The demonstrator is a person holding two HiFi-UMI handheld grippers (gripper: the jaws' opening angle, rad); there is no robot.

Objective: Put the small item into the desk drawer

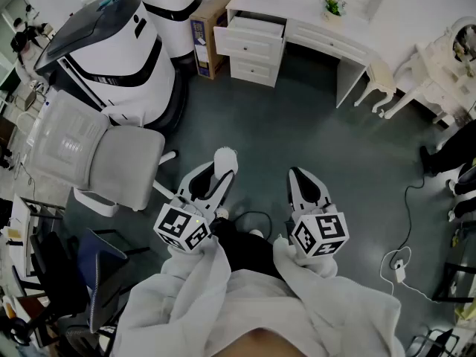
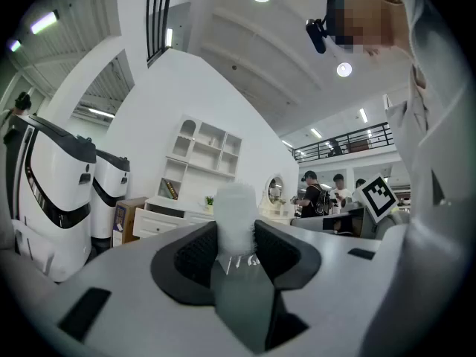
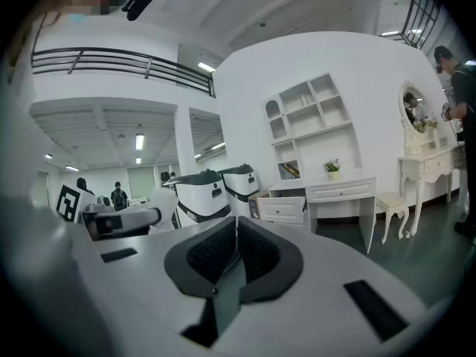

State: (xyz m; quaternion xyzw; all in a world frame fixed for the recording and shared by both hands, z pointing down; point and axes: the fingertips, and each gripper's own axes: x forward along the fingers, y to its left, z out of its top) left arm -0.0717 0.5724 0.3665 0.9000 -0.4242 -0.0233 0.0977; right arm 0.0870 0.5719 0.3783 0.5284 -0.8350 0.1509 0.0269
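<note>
A small white fuzzy item (image 1: 226, 157) is pinched between the pads of my left gripper (image 1: 222, 175), held out over the grey floor. In the left gripper view the small white fuzzy item (image 2: 236, 216) stands upright between the black pads, and my left gripper (image 2: 236, 245) points level at the room's far side. My right gripper (image 1: 296, 175) hangs beside it, shut with nothing in it; my right gripper (image 3: 236, 235) shows its jaws touching. The white desk (image 1: 327, 34) stands far ahead, its top drawer (image 1: 250, 33) pulled open. The desk (image 3: 338, 192) and open drawer (image 3: 286, 208) also show in the right gripper view.
Two large white-and-black machines (image 1: 111, 50) and a grey office chair (image 1: 97, 155) fill the left side. A cardboard box (image 1: 208, 32) stands left of the desk, a white stool (image 1: 379, 80) right of it. A cable (image 1: 405, 222) lies on the floor at right. People stand in the background.
</note>
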